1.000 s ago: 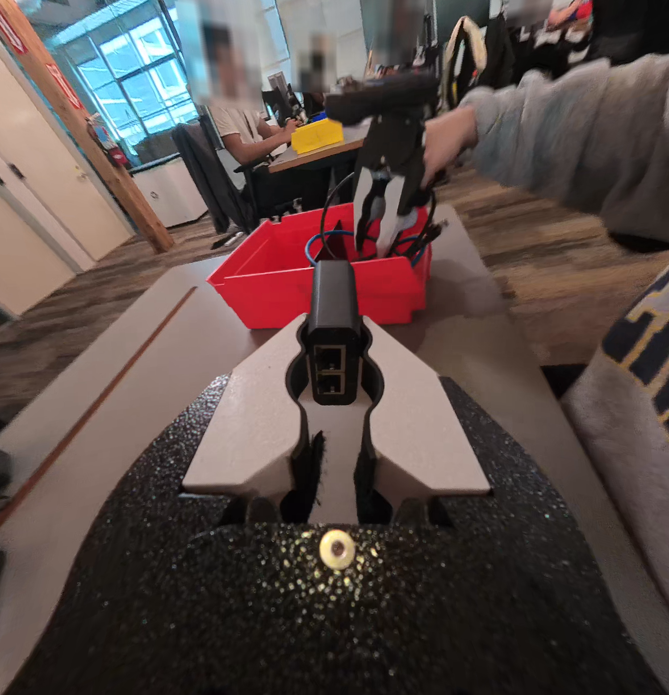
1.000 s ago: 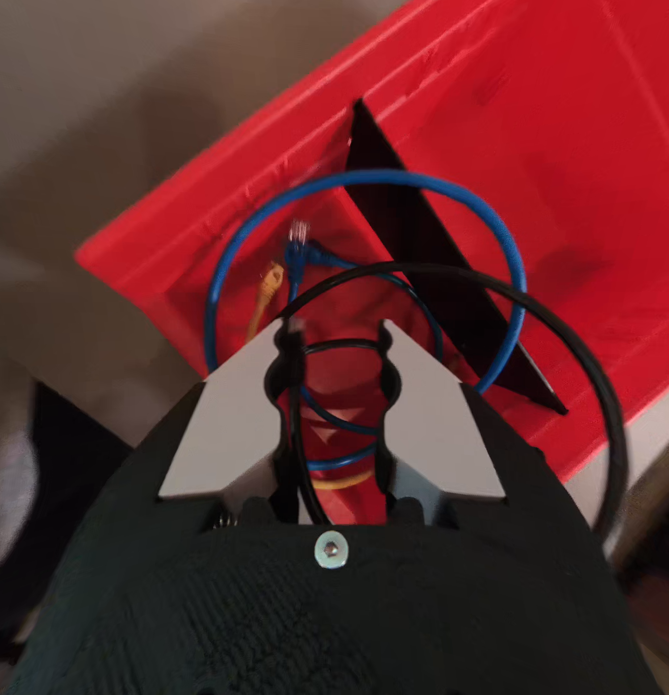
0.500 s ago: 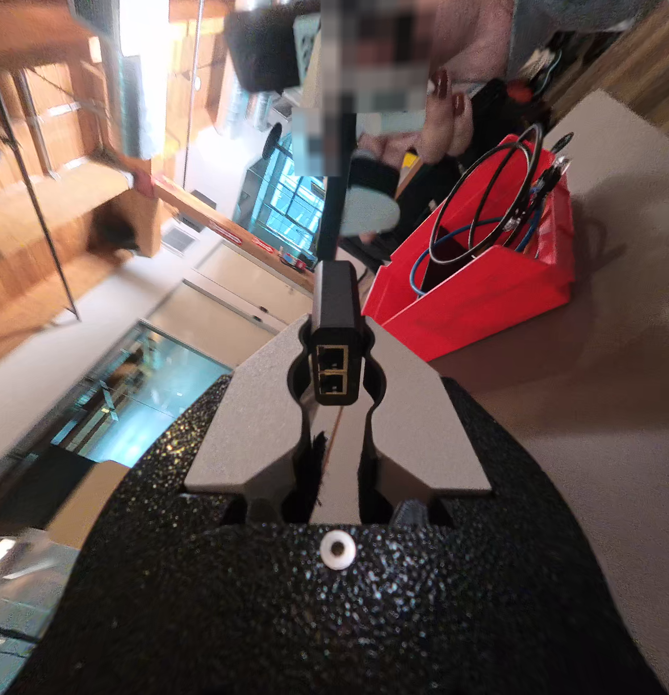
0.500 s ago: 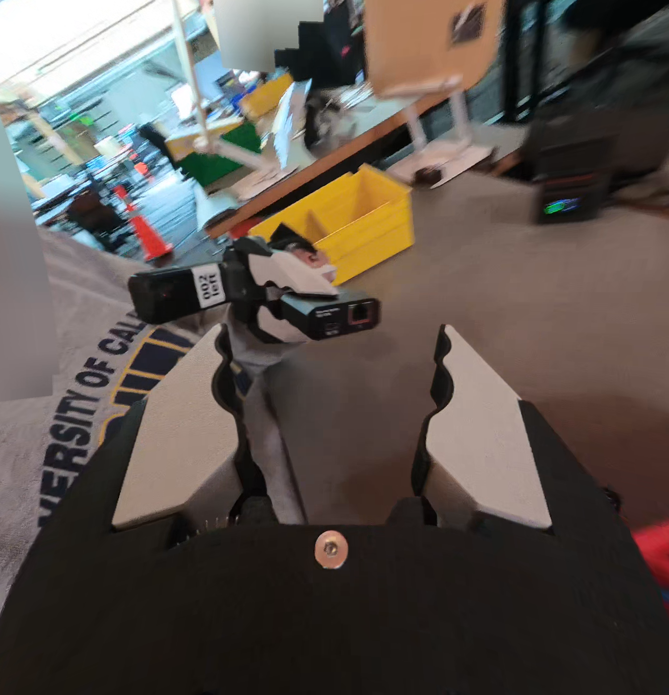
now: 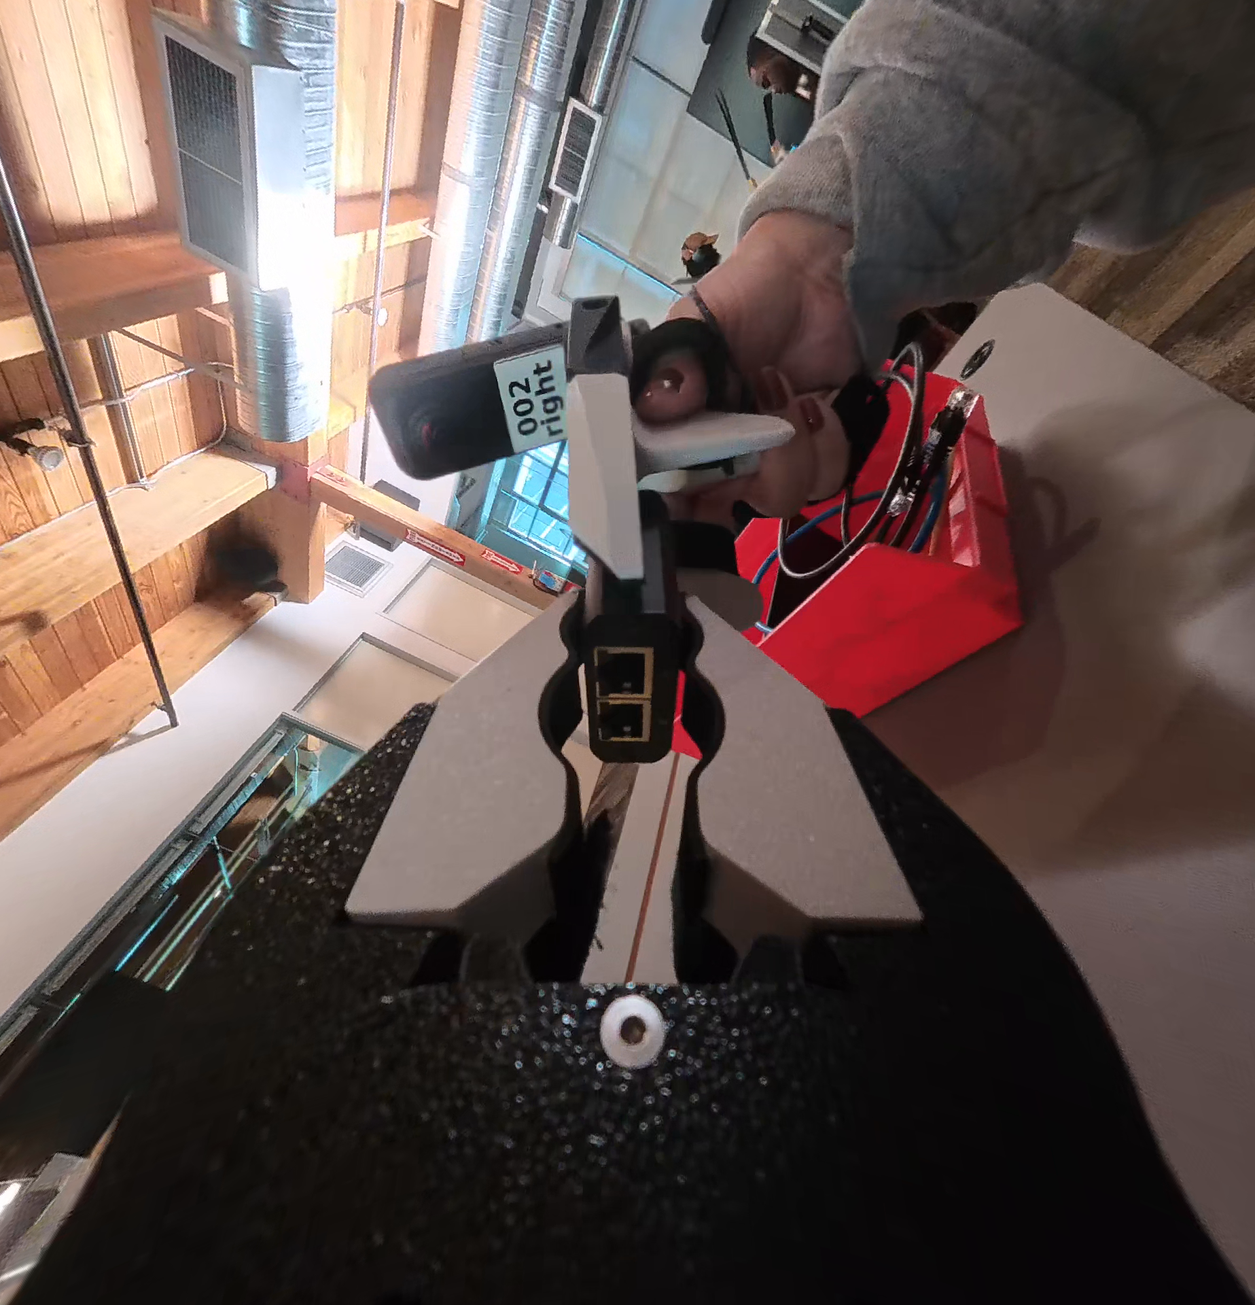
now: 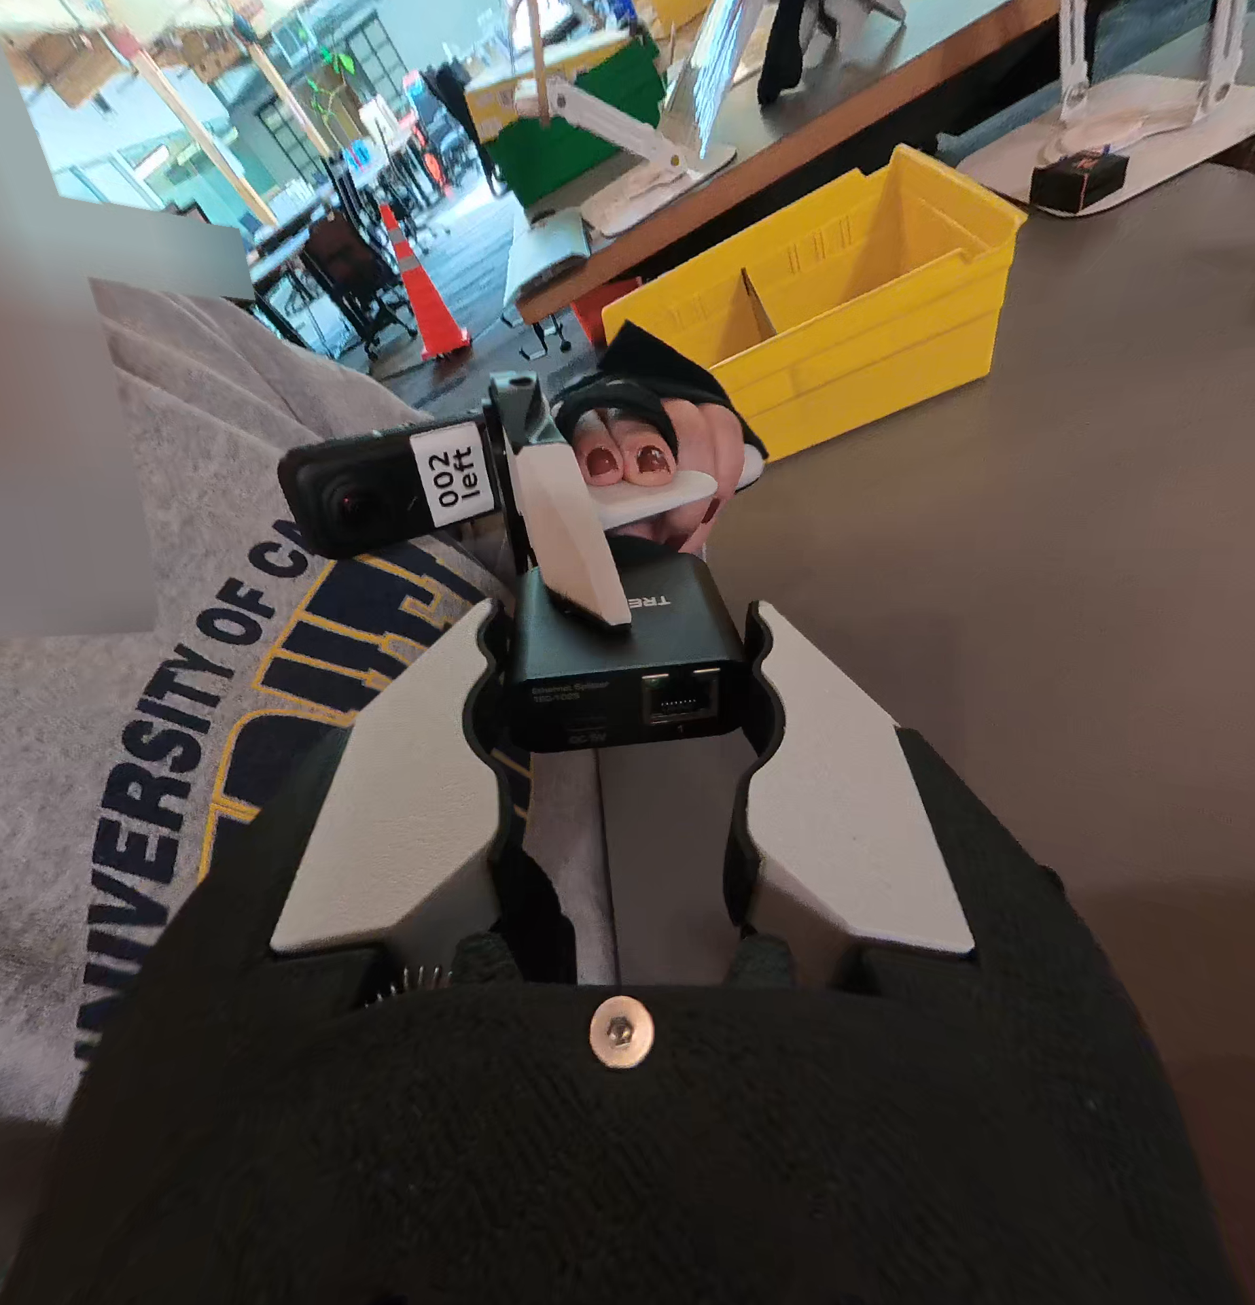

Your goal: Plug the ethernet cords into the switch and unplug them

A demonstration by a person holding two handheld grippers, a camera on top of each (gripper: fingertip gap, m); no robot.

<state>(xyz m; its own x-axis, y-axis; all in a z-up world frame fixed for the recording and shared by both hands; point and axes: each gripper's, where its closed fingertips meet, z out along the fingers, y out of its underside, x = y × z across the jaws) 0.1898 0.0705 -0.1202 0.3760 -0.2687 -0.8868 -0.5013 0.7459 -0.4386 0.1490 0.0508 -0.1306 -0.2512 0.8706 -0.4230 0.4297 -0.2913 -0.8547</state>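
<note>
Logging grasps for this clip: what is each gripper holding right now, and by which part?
The left gripper clamps the black switch by its two broad faces. The right gripper straddles its short sides; contact cannot be told.

Left hand-held gripper (image 5: pixel 628 678) clamped; right hand-held gripper (image 6: pixel 621 678) seemingly wide, straddling.

Switch (image 6: pixel 614 671) is plain black with gold-trimmed ports, and the cords (image 5: pixel 857 508) are blue and black in a bright red bin (image 5: pixel 892 621). Other bin (image 6: pixel 857 311) is yellow, bench (image 6: pixel 998 565) grey-brown, sweatshirt (image 6: pixel 81 741) heathered grey with navy and gold lettering.
</note>
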